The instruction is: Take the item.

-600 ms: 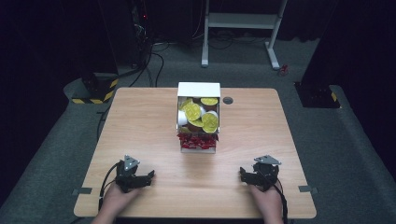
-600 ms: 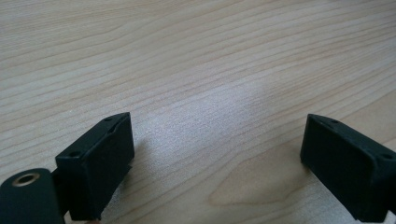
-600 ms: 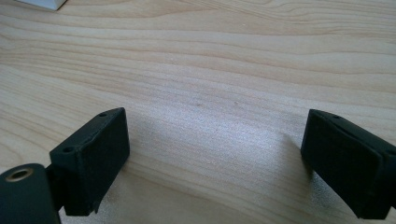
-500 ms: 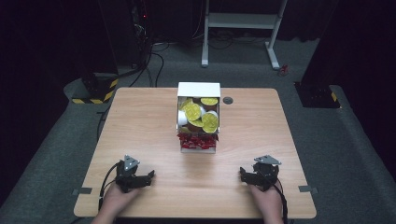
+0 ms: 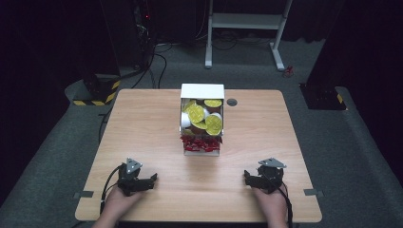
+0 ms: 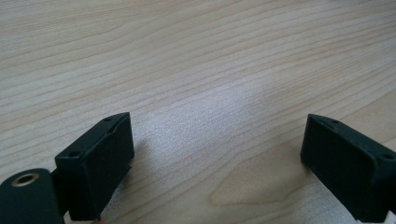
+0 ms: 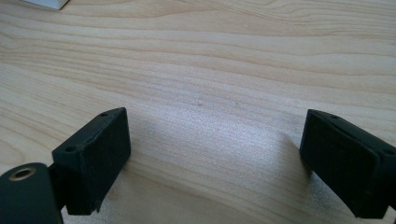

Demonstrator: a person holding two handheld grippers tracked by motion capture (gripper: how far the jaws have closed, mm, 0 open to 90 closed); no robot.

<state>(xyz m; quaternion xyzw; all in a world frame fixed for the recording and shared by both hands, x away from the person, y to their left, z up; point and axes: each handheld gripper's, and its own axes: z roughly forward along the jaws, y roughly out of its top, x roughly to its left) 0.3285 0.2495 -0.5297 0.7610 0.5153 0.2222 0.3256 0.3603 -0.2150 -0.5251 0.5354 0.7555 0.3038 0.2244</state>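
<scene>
Both my grippers rest low on the wooden table, near its front edge and well apart. My left gripper has its jaws spread wide, with bare wood between them and nothing held. My right gripper is likewise spread and empty. A white box stands mid-table between and beyond them, holding yellow-lidded cups at the back and red packets at the front.

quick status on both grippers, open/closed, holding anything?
Left gripper: open, jaws wide apart, holding nothing, low over the wooden table.
Right gripper: open, jaws wide apart, holding nothing.
</scene>
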